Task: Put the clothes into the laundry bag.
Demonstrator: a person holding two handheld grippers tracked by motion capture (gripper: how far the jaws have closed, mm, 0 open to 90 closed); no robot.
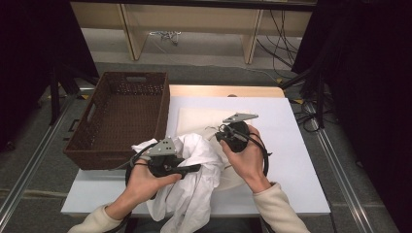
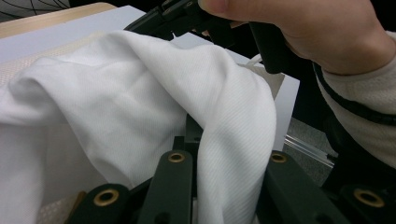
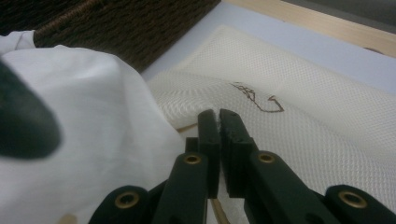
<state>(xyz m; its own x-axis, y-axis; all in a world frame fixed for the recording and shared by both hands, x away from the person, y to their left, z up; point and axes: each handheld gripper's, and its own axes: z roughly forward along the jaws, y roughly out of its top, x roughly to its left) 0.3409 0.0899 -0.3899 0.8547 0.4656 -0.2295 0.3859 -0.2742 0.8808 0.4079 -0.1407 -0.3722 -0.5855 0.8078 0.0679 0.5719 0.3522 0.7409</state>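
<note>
high view / garment: one white garment point(image 1: 194, 170), bunched between the two hands at the near edge of the surface point(image 1: 291, 145), part hanging off the front.
high view / left gripper: left gripper point(image 1: 187, 169) lies level, fingers buried in the white cloth.
high view / right gripper: right gripper point(image 1: 221, 137) sits just right of the bunch, above a cream mesh bag point(image 1: 194, 119) lying flat on the surface.
high view / basket: one brown wicker basket point(image 1: 121, 121) at the left edge of the surface, nothing seen in it.
left gripper view / fingers: a fold of white garment point(image 2: 140, 102) drapes down between the two fingers point(image 2: 170, 186); they look pinched on that fold, tips hidden under cloth. Other hand and its gripper farther off at top right.
right gripper view / fingers: fingers point(image 3: 210, 135) pressed together, a thin slit between them; they seem to nip an edge of the cream mesh bag point(image 3: 303, 116), hard to be sure. Brown mark on the mesh. White garment point(image 3: 93, 140) at left, basket point(image 3: 116, 28) behind.
progress: early to middle, judged. Garment gathered but not in the bag or the basket; bag mouth not opened.
left to do: likely open the bag, feed the garment in.
count: 1 garment, 1 mesh bag, 1 basket, 2 grippers, 2 hands.
</note>
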